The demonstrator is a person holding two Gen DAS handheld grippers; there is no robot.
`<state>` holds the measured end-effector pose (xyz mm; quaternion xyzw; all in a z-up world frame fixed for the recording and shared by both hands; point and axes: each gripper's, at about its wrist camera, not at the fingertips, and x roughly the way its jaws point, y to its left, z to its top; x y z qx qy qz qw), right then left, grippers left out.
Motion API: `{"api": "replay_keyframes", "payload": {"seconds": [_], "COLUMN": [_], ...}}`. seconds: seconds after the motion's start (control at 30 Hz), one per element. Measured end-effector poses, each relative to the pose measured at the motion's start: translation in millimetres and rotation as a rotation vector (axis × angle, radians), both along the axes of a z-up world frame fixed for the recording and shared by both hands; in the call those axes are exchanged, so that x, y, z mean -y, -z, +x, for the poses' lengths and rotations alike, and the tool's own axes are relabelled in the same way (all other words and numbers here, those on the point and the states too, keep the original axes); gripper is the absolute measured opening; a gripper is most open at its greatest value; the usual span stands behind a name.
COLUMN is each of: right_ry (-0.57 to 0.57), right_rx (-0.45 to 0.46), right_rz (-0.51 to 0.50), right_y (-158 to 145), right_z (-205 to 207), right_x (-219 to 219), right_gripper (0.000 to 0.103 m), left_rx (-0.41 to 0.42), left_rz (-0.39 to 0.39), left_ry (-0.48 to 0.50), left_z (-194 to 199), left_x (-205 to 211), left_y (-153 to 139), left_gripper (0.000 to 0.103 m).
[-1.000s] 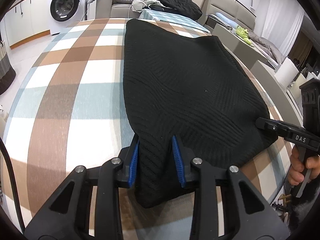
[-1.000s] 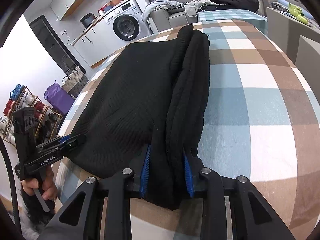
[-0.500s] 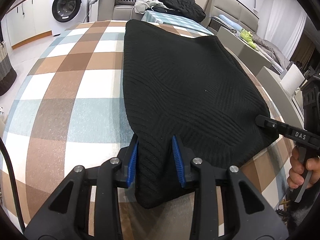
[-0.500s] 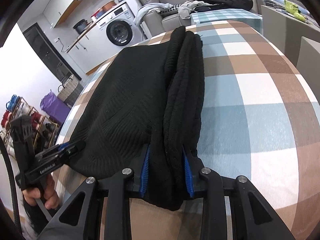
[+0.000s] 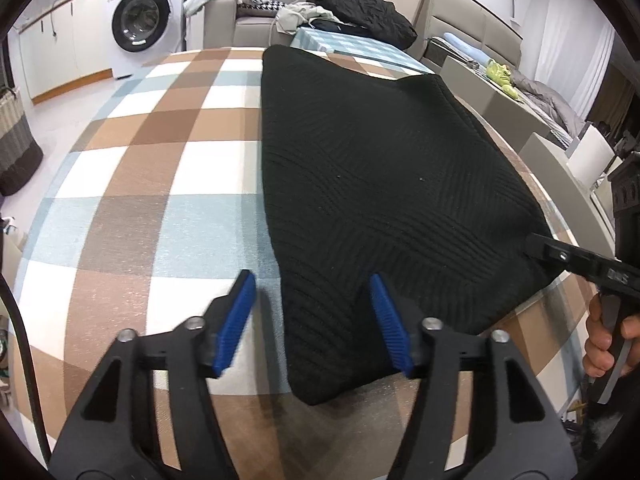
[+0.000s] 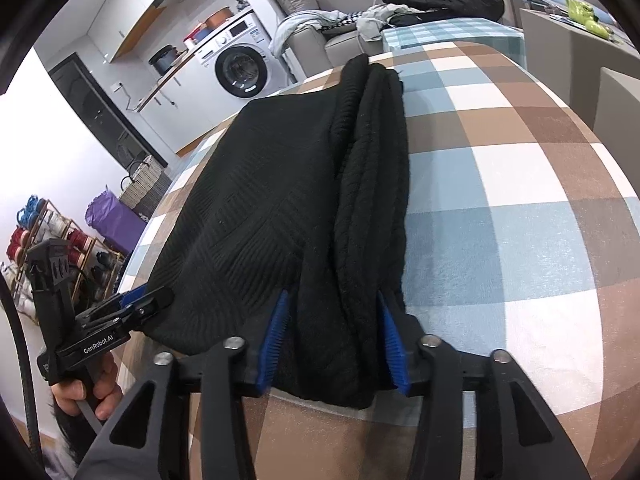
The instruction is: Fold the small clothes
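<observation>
A black ribbed knit garment (image 5: 380, 184) lies folded flat on the checked tablecloth (image 5: 152, 208). My left gripper (image 5: 314, 320) is open, its blue pads (image 5: 236, 320) spread either side of the garment's near left corner. My right gripper (image 6: 334, 340) is open too, its jaws parted around the bunched near right edge of the garment (image 6: 360, 208). Each gripper shows in the other's view: the right one at the far right edge of the left wrist view (image 5: 580, 264), the left one at the lower left of the right wrist view (image 6: 132, 312).
A washing machine (image 5: 144, 28) and a sofa piled with clothes (image 5: 356, 12) stand beyond the table. A woven basket (image 5: 16, 144) sits on the floor at left. Grey chairs (image 5: 500, 100) line the table's right side. A shoe rack (image 6: 48, 248) stands at left.
Both grippers have opened: the left jaws spread wide off the garment's corner, and the right jaws widened around the bunched edge. The garment now rests on the table.
</observation>
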<state>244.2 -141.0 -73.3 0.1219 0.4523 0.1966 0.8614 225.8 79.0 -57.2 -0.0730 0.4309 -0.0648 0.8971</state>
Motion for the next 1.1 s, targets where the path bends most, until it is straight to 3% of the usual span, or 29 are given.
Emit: {"api": "replay_keyframes", "payload": {"seconds": [0.03, 0.2, 0.4, 0.5, 0.6, 0.63, 0.67, 0.87, 0.97, 1.1], "right_ry": [-0.032, -0.094, -0.084, -0.081, -0.054, -0.041, -0.032, 0.073, 0.052, 0.027], "right_rx": [0.009, 0.05, 0.022, 0.017, 0.013, 0.009, 0.006, 0.005, -0.018, -0.005], "right_rz": [0.005, -0.08, -0.015, -0.036, 0.0, 0.017, 0.031, 0.172, 0.281, 0.222], "right_y": [0, 0, 2, 1, 1, 1, 1, -11, -15, -19], "right_z": [-1, -2, 4, 1, 0, -1, -2, -17, -28, -39], "right_x": [-4, -21, -10, -12, -8, -6, -5, 19, 29, 27], "right_gripper": [0.077, 0.089, 0.091, 0.091, 0.092, 0.092, 0.092, 0.092, 0.092, 0.092], "left_rx": [0.01, 0.064, 0.14, 0.183, 0.189, 0.193, 0.197, 0.196, 0.199, 0.18], "left_rz": [-0.002, -0.001, 0.047, 0.081, 0.093, 0.097, 0.1, 0.073, 0.056, 0.014], "left_ry": [-0.001, -0.022, -0.044, -0.042, -0.028, -0.025, -0.021, 0.006, 0.006, 0.005], "left_z": [-2, -10, -24, -33, -39, -41, -44, -61, -64, -64], "left_x": [-1, -6, -5, 0, 6, 8, 11, 23, 26, 23], "left_y": [-1, -6, -19, -25, -27, -27, -26, -23, -22, -21], "left_gripper": [0.067, 0.079, 0.083, 0.083, 0.094, 0.102, 0.102, 0.102, 0.102, 0.102]}}
